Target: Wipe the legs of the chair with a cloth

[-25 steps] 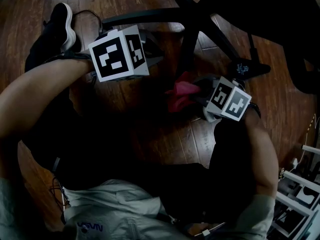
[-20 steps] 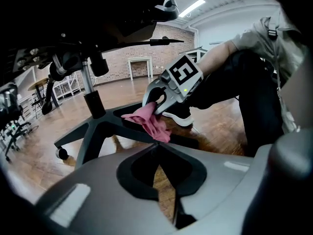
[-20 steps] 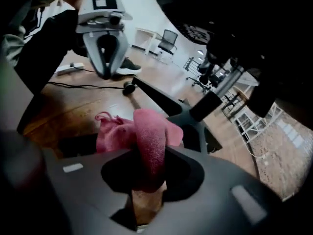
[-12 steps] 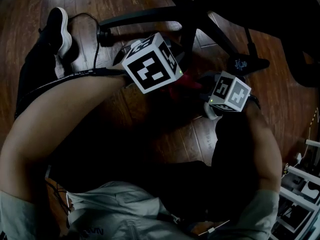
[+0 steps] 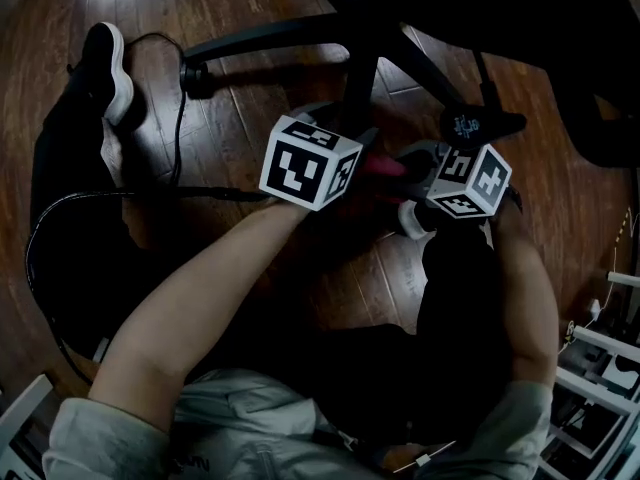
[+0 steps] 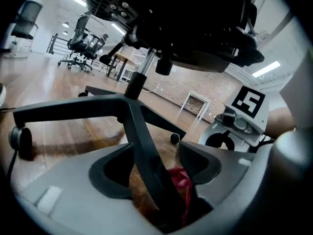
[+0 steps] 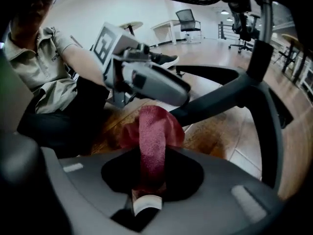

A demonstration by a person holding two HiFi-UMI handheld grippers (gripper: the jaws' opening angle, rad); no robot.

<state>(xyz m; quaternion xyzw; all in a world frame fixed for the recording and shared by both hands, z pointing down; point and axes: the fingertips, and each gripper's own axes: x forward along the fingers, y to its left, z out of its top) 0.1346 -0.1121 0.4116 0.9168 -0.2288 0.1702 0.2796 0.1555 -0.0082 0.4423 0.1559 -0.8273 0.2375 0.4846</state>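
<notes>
The black chair's base [image 5: 365, 43] spreads its legs over the wood floor. One leg [image 6: 142, 146] runs straight between the jaws of my left gripper [image 6: 156, 168], which have just been opening and stand open round it without pressing. The red cloth [image 6: 182, 180] lies bunched against that leg's right side. My right gripper [image 7: 146, 180] is shut on the cloth [image 7: 152, 131], which stands up from its jaws toward the leg [image 7: 215, 99]. In the head view the left gripper [image 5: 345, 153] and right gripper [image 5: 405, 173] meet over a sliver of cloth [image 5: 383, 165].
A person's shoe [image 5: 105, 63] and a black cable [image 5: 178, 128] lie on the floor at left, near a caster [image 5: 195, 76]. A white rack [image 5: 605, 363] stands at the lower right. Other office chairs [image 6: 80, 48] and a white table [image 6: 198, 104] stand far off.
My left gripper has swung right and rolled over, coming in beside the right gripper at the chair leg. The cloth, earlier hanging in plain sight, is mostly covered now. The right gripper barely shifted.
</notes>
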